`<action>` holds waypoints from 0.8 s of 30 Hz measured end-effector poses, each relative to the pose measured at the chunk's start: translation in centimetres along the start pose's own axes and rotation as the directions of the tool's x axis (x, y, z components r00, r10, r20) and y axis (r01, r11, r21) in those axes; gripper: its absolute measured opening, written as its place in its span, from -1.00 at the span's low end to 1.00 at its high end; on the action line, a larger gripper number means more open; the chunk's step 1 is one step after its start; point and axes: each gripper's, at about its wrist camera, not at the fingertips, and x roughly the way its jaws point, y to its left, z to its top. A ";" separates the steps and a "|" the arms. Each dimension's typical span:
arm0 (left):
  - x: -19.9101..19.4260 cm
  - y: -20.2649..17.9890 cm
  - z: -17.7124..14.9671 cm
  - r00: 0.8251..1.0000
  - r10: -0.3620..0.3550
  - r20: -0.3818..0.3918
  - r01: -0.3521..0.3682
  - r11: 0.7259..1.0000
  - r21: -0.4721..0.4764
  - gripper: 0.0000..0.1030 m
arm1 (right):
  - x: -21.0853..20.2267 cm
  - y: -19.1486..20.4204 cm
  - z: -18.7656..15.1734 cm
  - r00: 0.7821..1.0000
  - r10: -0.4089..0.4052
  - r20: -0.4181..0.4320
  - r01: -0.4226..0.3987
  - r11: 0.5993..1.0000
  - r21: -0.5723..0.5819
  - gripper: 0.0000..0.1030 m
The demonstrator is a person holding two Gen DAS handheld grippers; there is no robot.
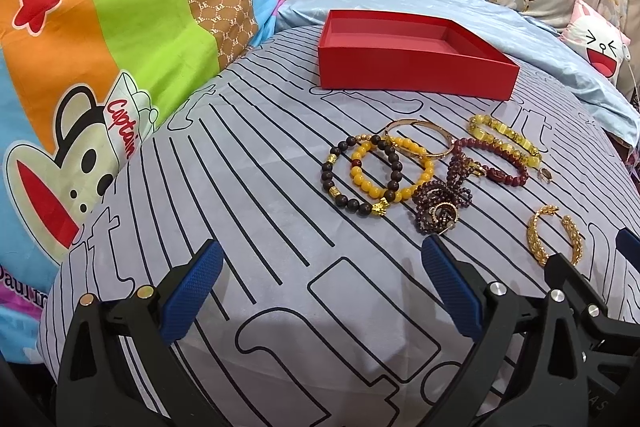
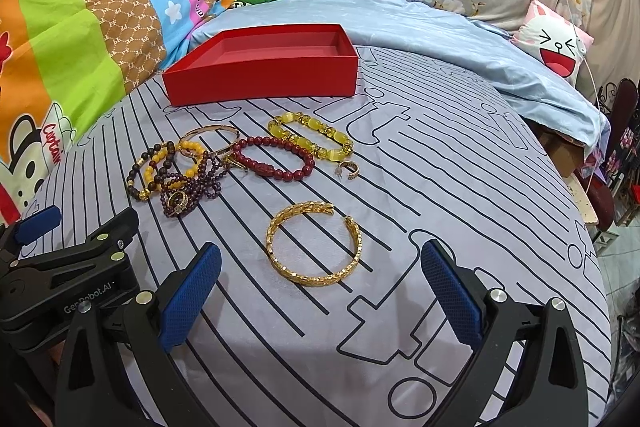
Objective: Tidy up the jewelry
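**Awaiting first pick: jewelry loose on bed, box unfilled**

Judging by the layout, sorting has not begun. The red box (image 2: pixel 260 75), rigid card with shallow walls, sits empty at the far side of the striped bed cover (image 2: pixel 440 187). The left hand-held gripper (image 1: pixel 320 291) and right hand-held gripper (image 2: pixel 320 291) both stand spread, holding nothing. The gold leaf-textured cuff (image 2: pixel 314 245), an open rigid hoop, lies apart between the right fingers. Beaded bracelets (image 2: pixel 176 171) overlap in a tangle nearer the box. Likely next: pinch the cuff's band.
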 end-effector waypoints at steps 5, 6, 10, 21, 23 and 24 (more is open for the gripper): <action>0.0 0.0 0.1 1.000 -0.006 -0.004 0.006 1.000 0.001 0.84 | 0.0 0.0 0.0 1.000 -0.001 0.000 0.001 1.000 0.004 0.87; 0.1 0.1 0.1 1.000 -0.007 -0.006 0.007 1.000 0.002 0.84 | 0.1 0.0 0.0 1.000 -0.003 -0.001 0.003 1.000 0.005 0.87; 0.1 0.0 0.1 1.000 -0.006 -0.004 0.006 1.000 0.008 0.84 | 0.2 -0.1 -0.1 1.000 0.000 -0.003 0.000 1.000 0.013 0.87; 0.2 -0.1 0.0 1.000 -0.005 -0.008 0.005 1.000 0.010 0.84 | 0.3 -0.2 -0.1 1.000 0.000 -0.006 0.000 1.000 0.014 0.87; 0.2 -0.1 0.0 1.000 -0.004 -0.008 0.004 1.000 0.010 0.84 | 0.3 -0.1 -0.1 1.000 0.001 -0.006 -0.001 1.000 0.014 0.87; 0.2 -0.1 0.0 1.000 -0.005 -0.007 0.005 1.000 0.010 0.84 | 0.3 -0.2 -0.1 1.000 0.002 -0.006 -0.002 1.000 0.014 0.87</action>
